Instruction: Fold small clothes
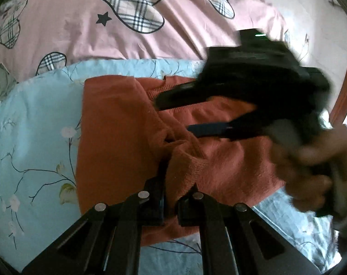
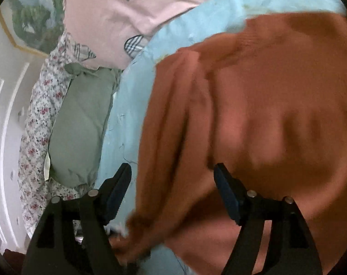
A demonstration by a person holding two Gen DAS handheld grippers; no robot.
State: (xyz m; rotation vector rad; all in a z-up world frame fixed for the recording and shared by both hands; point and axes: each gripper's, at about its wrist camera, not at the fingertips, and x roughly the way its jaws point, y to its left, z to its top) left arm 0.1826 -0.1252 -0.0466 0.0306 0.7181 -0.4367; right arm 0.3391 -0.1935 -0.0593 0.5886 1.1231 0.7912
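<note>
Left wrist: left claw (image 1: 170,197) pinches the orange garment (image 1: 118,123); right claw (image 1: 173,116) gapes.

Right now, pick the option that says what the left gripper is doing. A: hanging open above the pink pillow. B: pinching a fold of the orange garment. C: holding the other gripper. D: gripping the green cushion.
B: in the left wrist view the left gripper has its jaws closed on a raised fold of the orange garment, which lies on the light blue floral sheet.
</note>
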